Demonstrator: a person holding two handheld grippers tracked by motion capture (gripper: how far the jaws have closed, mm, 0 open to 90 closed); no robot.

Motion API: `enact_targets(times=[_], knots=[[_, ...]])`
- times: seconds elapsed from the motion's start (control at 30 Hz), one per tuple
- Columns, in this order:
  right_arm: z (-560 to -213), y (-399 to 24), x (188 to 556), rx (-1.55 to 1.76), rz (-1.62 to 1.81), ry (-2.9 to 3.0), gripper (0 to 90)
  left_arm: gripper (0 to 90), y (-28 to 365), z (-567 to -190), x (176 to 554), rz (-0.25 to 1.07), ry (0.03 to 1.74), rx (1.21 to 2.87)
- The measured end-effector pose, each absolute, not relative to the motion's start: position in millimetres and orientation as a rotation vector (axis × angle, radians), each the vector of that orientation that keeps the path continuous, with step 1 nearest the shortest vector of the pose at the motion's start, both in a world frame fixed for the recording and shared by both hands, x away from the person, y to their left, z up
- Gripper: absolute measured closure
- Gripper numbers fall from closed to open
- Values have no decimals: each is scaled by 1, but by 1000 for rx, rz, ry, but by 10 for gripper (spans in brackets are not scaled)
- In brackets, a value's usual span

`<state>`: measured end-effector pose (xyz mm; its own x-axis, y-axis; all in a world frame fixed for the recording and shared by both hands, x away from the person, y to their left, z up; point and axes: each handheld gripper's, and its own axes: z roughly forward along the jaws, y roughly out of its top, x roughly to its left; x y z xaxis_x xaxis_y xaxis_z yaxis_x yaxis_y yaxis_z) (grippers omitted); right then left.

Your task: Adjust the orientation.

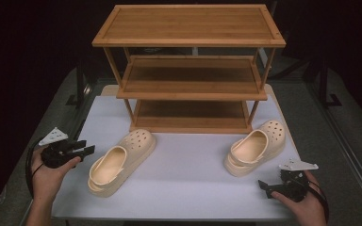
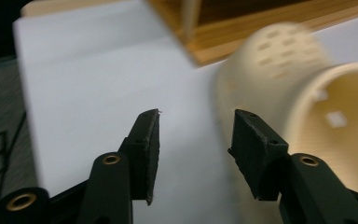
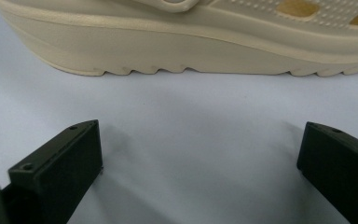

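1. cream foam clog on the left (image 1: 120,162) lies on the white worktop (image 1: 188,188) just in front of the three-tier bamboo shoe rack (image 1: 189,70), toe toward the rack, heel toward the person. the matching cream foam clog on the right (image 1: 254,147) sits near the rack's right front leg.
2. left gripper (image 1: 88,150): fingers (image 2: 145,154) parted about halfway, nothing between them, just beside the left clog's outer wall. risk: at that gap the fingers may be too narrow to straddle the wall, so one could butt the soft foam and shove the clog sideways.
3. left gripper view is blurred on the clog; judged a hasty approach, which could clip the rim and spin the shoe.
4. right gripper (image 1: 265,188): fingers (image 3: 63,175) spread wide, empty, low over the worktop, facing the right clog's ribbed sole, apart from it. risk: a low grip on the thick sole could slip off the ribs.
5. rack legs stand close behind both toes; a pushed clog could jam against them.
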<state>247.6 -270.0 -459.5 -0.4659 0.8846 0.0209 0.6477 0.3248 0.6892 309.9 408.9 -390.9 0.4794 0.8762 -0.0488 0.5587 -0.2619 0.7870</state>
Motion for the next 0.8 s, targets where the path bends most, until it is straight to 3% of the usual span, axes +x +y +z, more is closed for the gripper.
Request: enact_targets(times=[0.5,0.8], knots=[[-460,-270,248,1360,911,2237,0,189,401,-441,338,554,1331,2103],[-459,-270,248,1367,907,2238,0,156,408,-448,335,555,1307,2044]])
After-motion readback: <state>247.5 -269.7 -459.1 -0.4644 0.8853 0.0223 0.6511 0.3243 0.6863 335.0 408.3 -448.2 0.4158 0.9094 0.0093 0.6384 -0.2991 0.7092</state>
